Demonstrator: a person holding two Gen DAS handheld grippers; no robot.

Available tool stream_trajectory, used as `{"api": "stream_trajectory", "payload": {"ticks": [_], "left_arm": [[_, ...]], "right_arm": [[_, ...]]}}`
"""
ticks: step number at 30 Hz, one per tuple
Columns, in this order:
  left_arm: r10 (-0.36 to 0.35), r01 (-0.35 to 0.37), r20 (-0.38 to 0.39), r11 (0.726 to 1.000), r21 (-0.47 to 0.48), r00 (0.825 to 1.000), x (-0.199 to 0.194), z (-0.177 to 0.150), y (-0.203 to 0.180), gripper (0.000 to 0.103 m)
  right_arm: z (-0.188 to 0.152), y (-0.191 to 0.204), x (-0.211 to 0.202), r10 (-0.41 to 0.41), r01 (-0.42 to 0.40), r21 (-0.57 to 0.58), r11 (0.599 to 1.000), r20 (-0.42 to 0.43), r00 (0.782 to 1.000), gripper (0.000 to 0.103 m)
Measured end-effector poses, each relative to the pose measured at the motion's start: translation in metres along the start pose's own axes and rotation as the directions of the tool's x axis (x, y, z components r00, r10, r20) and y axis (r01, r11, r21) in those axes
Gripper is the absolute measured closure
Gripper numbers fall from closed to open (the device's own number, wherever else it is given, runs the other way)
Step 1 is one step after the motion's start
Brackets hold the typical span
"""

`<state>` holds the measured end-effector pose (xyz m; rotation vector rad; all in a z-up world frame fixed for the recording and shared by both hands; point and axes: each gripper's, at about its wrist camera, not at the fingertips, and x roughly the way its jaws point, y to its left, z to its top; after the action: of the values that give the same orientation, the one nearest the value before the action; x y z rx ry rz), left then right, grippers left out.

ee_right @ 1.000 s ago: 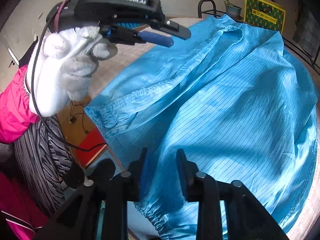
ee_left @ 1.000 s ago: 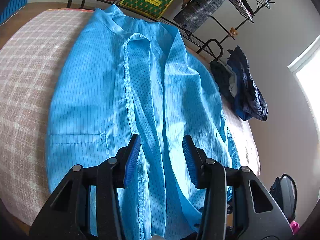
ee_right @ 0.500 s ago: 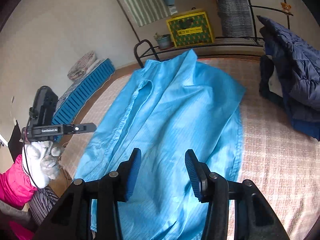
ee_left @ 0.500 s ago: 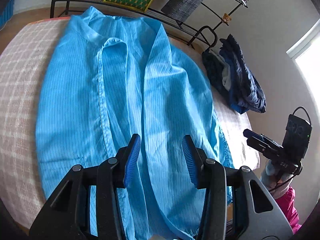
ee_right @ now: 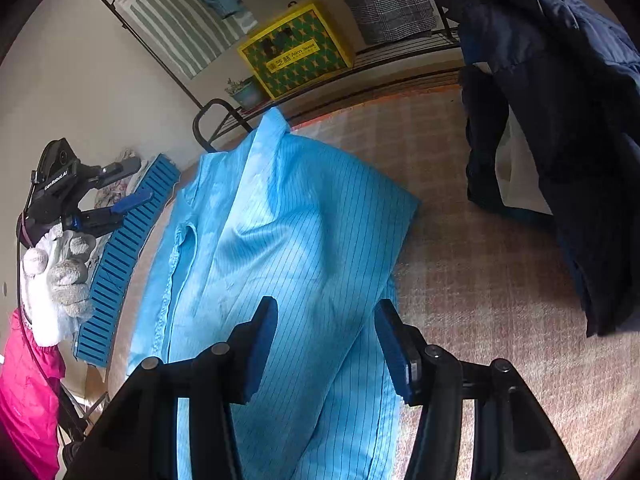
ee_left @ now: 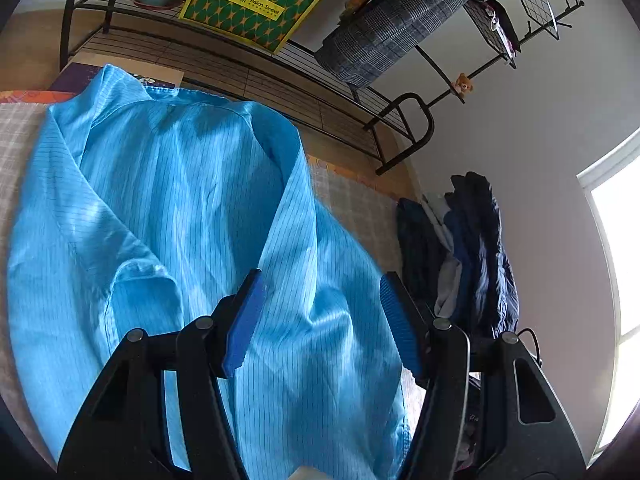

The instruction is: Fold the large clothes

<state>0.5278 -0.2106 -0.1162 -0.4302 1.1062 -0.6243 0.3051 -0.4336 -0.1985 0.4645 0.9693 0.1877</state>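
The bright blue pinstriped cloth coat (ee_left: 168, 208) lies spread on the checked bed (ee_right: 480, 272), filling the frame's centre beneath both grippers' opening fingers (ee_left: 242, 324) (ee_right: 260, 352), untouched, nothing between them.

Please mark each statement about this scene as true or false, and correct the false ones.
1. The blue striped garment lies on a checked bed cover. True.
2. The right gripper is clamped on the garment. False: its jaws are opening, with no cloth pinched between them.
3. A yellow and green box stands on the black metal rack. True.
4. The dark blue jacket lies on top of the blue garment. False: it lies apart, beside it.
5. The left gripper holds a sleeve. False: it hovers, jaws opening, with nothing held.
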Motion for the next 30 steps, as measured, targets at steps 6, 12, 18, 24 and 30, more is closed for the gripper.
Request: {"api": "stream_trajectory", "payload": {"ticks": [6,12,18,24,30], "left_arm": [[0.026,-0.028,-0.044,0.998,-0.051,0.999,0.073,0.036,0.023,0.042],[0.056,-0.053,-0.063,0.998,0.046,0.996,0.118,0.058,0.015,0.042],[0.040,-0.035,-0.070,0.997,0.073,0.997,0.140,0.067,0.010,0.090],[0.075,-0.071,-0.020,0.984,0.162,0.997,0.134,0.063,-0.002,0.103],[0.103,-0.116,0.131,0.988,0.100,0.986,0.085,0.049,0.020,0.103]], "right_arm": [[0.011,-0.018,0.023,-0.037,0.038,0.016,0.999,-0.022,0.999,0.049],[0.015,-0.025,0.032,-0.061,0.062,0.012,0.998,-0.017,0.998,0.050],[0.023,-0.025,0.038,-0.083,0.082,0.031,0.996,0.031,0.996,0.050],[0.027,-0.016,0.050,-0.112,0.111,0.022,0.994,0.026,0.993,0.073],[0.024,-0.009,0.051,-0.126,0.127,-0.025,0.992,0.038,0.991,0.101]]}}
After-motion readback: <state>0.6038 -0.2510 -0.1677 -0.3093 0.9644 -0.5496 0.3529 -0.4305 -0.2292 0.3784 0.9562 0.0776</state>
